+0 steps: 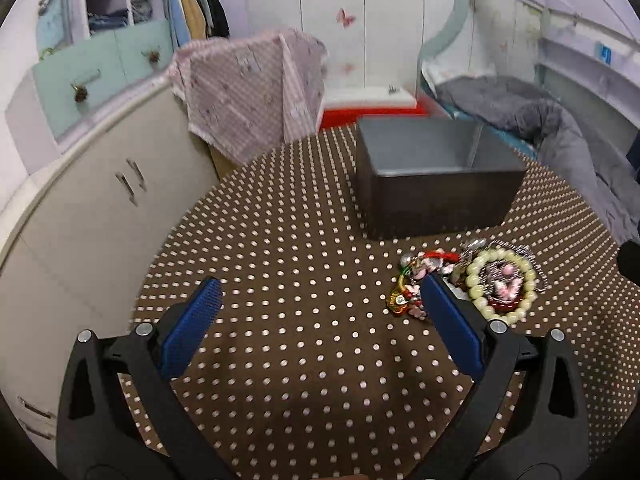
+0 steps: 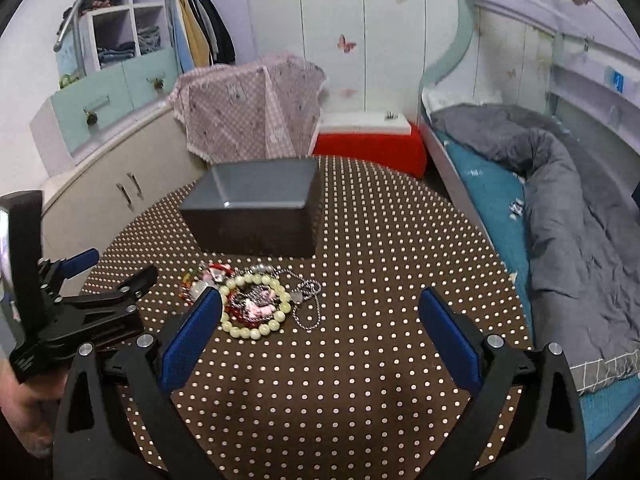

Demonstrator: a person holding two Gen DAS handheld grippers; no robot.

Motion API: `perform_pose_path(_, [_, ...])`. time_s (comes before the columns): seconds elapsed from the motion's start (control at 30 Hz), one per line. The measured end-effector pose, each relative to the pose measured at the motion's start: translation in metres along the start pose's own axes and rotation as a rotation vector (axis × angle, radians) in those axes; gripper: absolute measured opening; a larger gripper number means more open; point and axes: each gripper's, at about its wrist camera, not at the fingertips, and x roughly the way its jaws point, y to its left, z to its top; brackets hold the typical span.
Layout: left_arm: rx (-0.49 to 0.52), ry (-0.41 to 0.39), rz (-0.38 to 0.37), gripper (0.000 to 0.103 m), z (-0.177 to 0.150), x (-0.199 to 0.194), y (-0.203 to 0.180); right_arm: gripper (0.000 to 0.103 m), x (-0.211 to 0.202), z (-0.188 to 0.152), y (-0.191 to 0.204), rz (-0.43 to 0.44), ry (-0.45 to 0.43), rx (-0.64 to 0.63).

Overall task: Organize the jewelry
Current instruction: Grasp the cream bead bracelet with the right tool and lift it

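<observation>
Both hand-held grippers, left (image 1: 320, 312) and right (image 2: 320, 324), hang released and empty over the dotted tabletop (image 2: 360, 360), with the jewelry (image 2: 252, 304) heaped just near of the open box (image 2: 256, 216), probably for short drop-ins.

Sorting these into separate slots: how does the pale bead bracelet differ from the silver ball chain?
The pale bead bracelet is made of large, creamy round beads; the silver ball chain has tiny metallic links. The bracelet lies as a neat closed ring around other pieces; the chain trails in loose loops at the pile's right edge. Both lie on the dotted tablecloth in front of the gray box.
</observation>
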Motion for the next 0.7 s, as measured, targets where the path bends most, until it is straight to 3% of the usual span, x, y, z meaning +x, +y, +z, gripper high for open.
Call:
perform_pose_path(0.2, [0.034,0.044,-0.023,0.096,0.005,0.022,-0.008,0.095,0.018,-0.001,-0.004,0.003,0.039,0.002])
perform_pose_path(0.33, [0.027,0.072,-0.069,0.082,0.003,0.032,-0.007,0.090,0.028,-0.003,-0.001,0.018,0.072,-0.017])
perform_pose_path(0.47, [0.034,0.090,-0.154,0.044,0.005,0.038,-0.013,0.073,0.039,-0.008,0.002,0.060,0.121,-0.021])
perform_pose_path(0.6, [0.068,0.079,-0.216,0.006,0.004,0.035,-0.026,0.048,0.052,-0.012,0.008,0.109,0.166,-0.018])
perform_pose_path(0.7, [0.054,0.054,-0.209,0.004,0.002,0.029,-0.027,0.027,0.065,-0.014,0.014,0.122,0.208,-0.016])
